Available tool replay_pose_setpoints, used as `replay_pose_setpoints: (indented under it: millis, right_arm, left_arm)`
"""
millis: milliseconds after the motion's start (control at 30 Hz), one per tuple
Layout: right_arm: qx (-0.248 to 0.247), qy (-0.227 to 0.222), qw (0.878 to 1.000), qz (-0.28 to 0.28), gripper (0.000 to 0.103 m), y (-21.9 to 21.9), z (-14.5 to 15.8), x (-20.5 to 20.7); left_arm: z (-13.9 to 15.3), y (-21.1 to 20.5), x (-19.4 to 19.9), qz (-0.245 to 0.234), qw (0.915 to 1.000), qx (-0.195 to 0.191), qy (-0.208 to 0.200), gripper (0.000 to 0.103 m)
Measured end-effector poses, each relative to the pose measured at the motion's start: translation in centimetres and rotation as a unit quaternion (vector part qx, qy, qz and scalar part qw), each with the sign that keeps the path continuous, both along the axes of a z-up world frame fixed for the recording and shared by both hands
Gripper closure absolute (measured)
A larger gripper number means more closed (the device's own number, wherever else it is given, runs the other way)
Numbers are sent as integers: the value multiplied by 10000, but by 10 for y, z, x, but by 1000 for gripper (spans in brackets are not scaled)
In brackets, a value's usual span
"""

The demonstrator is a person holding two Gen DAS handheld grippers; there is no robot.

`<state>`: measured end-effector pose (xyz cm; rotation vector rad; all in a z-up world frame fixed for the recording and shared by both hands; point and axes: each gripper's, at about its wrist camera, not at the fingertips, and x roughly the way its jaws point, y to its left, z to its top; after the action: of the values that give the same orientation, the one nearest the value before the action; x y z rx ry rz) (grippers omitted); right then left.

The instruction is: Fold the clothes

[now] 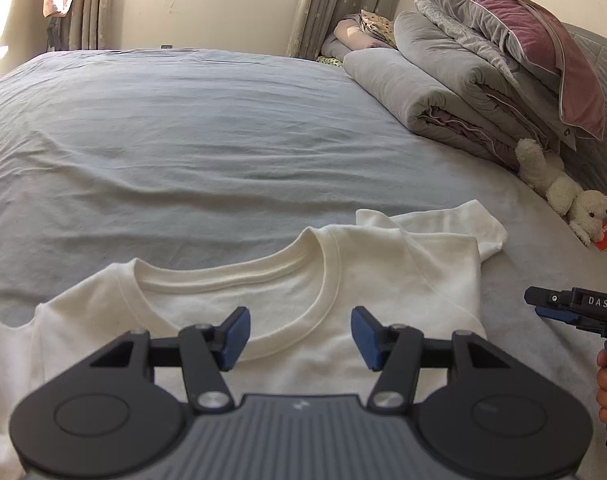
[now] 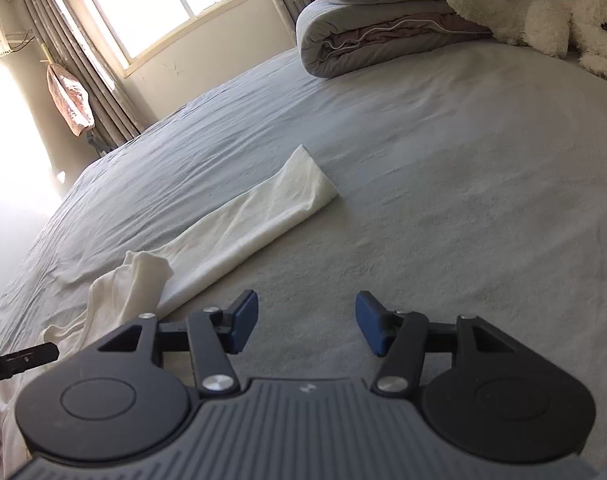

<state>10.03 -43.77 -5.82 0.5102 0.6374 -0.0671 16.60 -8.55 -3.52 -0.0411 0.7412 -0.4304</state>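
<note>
Lying collar-up on the grey bed (image 1: pixel 183 128), the white shirt (image 1: pixel 383 280) has one sleeve folded over its shoulder. Above its collar hangs the left gripper (image 1: pixel 300 338), jaws apart and empty. To its right, the right gripper (image 2: pixel 306 328), marked "DAS", hangs over bare sheet, also apart and empty. Beyond lie folded quilts (image 1: pixel 455 80) and a plush toy (image 1: pixel 563 192).

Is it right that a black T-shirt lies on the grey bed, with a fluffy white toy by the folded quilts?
Not quite: the T-shirt is white, not black, as the left wrist view shows. The rest holds: it lies on the grey bed, and the fluffy white toy sits by the folded quilts.
</note>
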Motion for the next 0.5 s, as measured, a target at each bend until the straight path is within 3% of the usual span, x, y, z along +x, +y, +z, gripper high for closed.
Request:
replay_pose_setpoints:
  millis: [133, 233, 333, 400, 433, 500]
  right_arm:
    - [130, -241, 9995, -144, 45, -14, -5, 28]
    - [146, -316, 9990, -264, 46, -21, -6, 47]
    - [31, -378, 9983, -438, 65, -22, -9, 63]
    - [-36, -371, 9979, -528, 92, -23, -10, 68]
    - [-34, -373, 9977, -556, 95, -25, -11, 69]
    - [-133, -464, 9973, -559, 96, -28, -6, 63]
  left_arm:
    - [-10, -24, 30, -104, 9993, 296, -201, 47]
    - [-16, -32, 46, -117, 9991, 311, -260, 47]
    - [-19, -36, 57, -147, 9992, 262, -264, 47]
    - [-21, -38, 63, -186, 9993, 230, -237, 49]
    - [-21, -38, 65, -227, 9994, 188, -194, 51]
    - [-20, -36, 68, -344, 9994, 76, -71, 67]
